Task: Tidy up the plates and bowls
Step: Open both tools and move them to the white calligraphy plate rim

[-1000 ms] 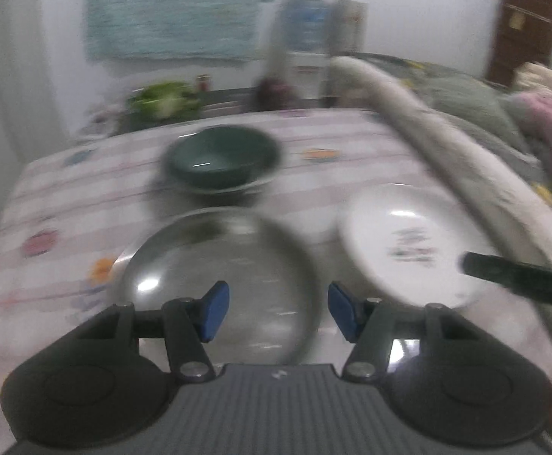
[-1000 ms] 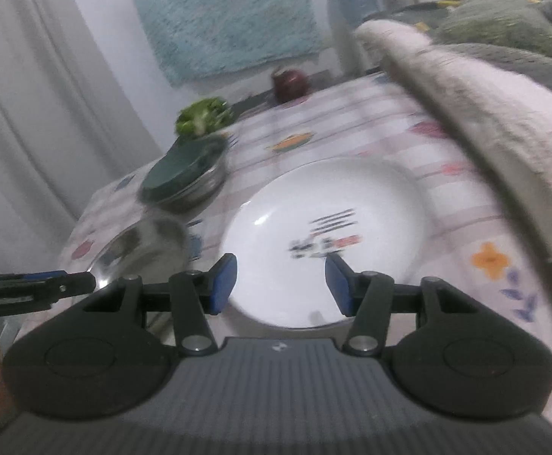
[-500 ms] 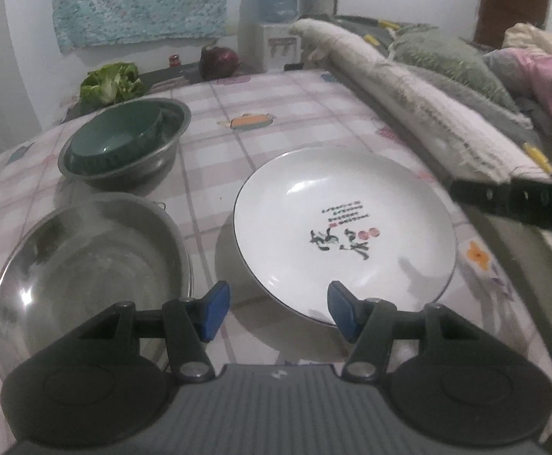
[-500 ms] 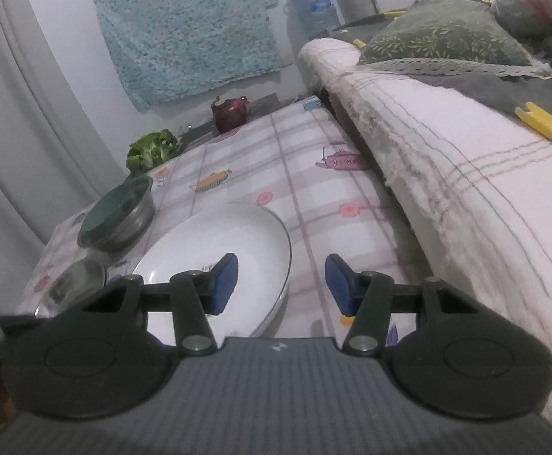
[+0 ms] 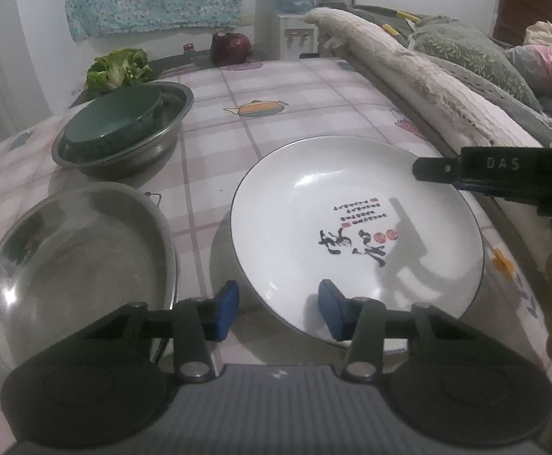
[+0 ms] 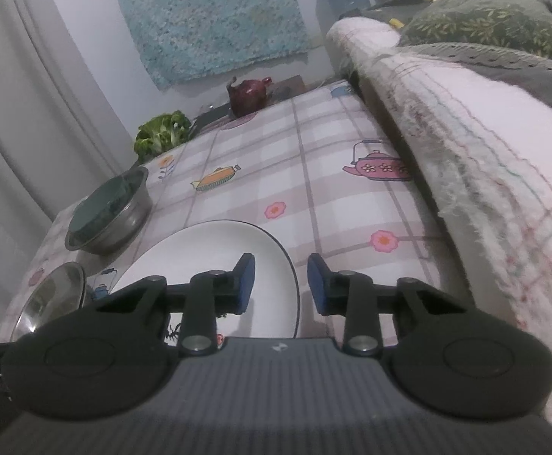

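A: Where's the plate?
B: White plate (image 5: 355, 235) on the checked cloth, beside the steel bowl (image 5: 75, 261).
A: Claws?
B: My left claw (image 5: 279, 310) and right claw (image 6: 280, 284) are closing across opposite rims, not pinching yet. I'd seat both pads, then lift level.

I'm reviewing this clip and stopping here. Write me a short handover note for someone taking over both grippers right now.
Left gripper: jaws closing around the near rim of the white plate, pads not yet pressing.
Right gripper: jaws closing around the plate's right rim, not gripping yet.
Things: the plate lies flat on the checked tablecloth; empty steel pan to its left; green bowl already nested in the steel bowl behind.
Done: one bowl nested.
Left: probably grip the plate, lift it and stack it with the rest.
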`<state>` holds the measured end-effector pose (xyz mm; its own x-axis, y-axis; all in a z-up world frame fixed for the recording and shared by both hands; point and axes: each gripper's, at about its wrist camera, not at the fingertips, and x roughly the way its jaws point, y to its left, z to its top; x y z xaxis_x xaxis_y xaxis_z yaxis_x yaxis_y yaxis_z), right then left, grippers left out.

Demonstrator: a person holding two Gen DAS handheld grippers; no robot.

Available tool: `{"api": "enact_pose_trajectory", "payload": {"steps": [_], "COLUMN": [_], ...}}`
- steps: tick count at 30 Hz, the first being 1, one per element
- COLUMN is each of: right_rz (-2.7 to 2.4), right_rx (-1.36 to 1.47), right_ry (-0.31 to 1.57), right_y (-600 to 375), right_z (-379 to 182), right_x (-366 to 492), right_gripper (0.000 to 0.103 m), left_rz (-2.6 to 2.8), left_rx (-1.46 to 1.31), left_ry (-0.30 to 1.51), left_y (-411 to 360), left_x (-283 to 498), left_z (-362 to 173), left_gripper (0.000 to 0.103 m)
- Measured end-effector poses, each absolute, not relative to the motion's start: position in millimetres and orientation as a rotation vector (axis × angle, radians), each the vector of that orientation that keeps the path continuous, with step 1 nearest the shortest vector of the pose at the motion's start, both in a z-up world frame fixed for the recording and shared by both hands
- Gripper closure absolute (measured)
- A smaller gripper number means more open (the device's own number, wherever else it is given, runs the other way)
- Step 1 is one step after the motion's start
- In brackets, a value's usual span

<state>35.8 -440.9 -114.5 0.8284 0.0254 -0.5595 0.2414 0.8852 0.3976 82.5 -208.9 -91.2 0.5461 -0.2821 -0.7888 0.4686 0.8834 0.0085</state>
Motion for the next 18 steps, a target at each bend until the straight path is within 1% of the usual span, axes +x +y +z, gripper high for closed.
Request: {"api": "enact_pose_trajectory", "payload": {"steps": [2, 8, 18], "right_rz": [-0.114, -0.095, -0.101], "right_rx": [0.481, 0.507, 0.503], "right_ry": [0.595, 0.604, 0.629], "right_y": [-441.4, -445.8, -441.1], "right_z": [-116.7, -121.4, -119.7], "right_x": [39.1, 43.8, 35.3], "right_gripper": [0.077, 0.083, 0.083], "left_rz": [-0.452, -0.430, -0.440], "left_rx": [0.221, 0.188, 0.192], "left_ry": [0.889, 0.900, 0.895], "left_y": [-210.6, -209.9, -205.0], "left_x": [84.5, 89.4, 81.2], "left_z": [-91.6, -92.3, -90.7], "left_gripper": [0.064, 0.067, 0.070]}}
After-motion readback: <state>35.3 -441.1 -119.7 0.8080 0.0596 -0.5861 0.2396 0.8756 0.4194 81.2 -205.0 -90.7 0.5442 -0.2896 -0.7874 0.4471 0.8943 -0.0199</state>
